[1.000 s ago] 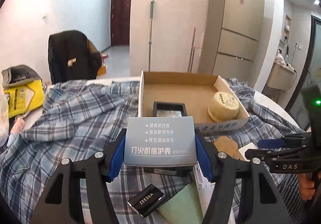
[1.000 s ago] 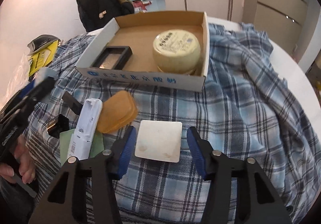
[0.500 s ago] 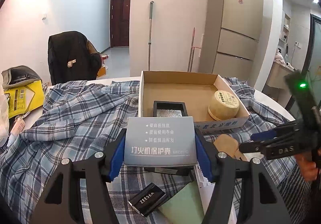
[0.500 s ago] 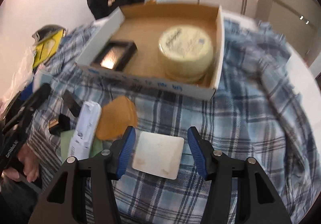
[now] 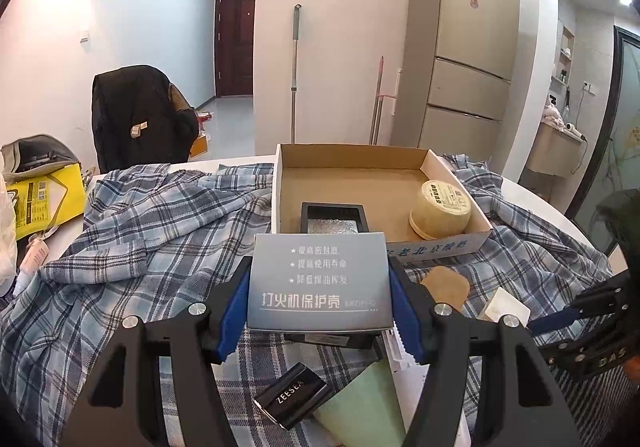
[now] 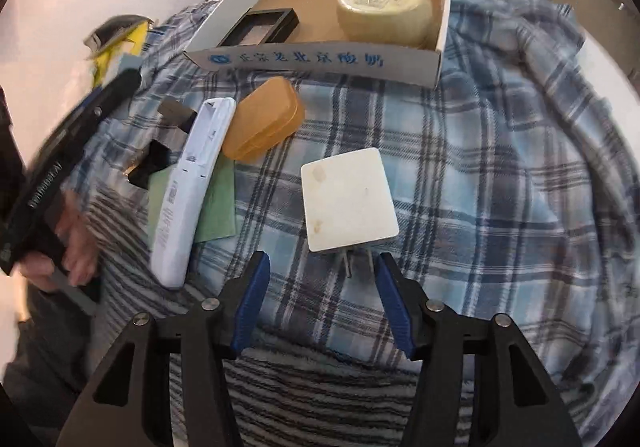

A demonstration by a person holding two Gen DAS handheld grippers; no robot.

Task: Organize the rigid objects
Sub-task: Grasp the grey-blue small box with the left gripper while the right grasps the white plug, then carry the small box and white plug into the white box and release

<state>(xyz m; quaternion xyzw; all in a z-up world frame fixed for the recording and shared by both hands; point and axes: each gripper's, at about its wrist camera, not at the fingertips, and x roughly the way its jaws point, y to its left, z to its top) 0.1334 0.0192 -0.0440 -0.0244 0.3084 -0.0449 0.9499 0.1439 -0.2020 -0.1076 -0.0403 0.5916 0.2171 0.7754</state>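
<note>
So my left gripper (image 5: 318, 311) is clamped on the grey lighter-case box (image 5: 319, 281), held up in the air just short of the cardboard tray (image 5: 440, 245), and my right gripper (image 6: 318, 301) hangs spread wide with nothing in it, right behind the white plug adapter (image 6: 348, 199) lying on the plaid cloth (image 6: 500, 167). My worry is that the box only has grip on its two smooth sides, so a tilt on the way in could let it slip or catch the tray's front wall. On the right, the adapter's prongs point back at my jaws and the cloth is soft and rumpled, so a sloppy close might just shove it away or pinch fabric instead.
</note>
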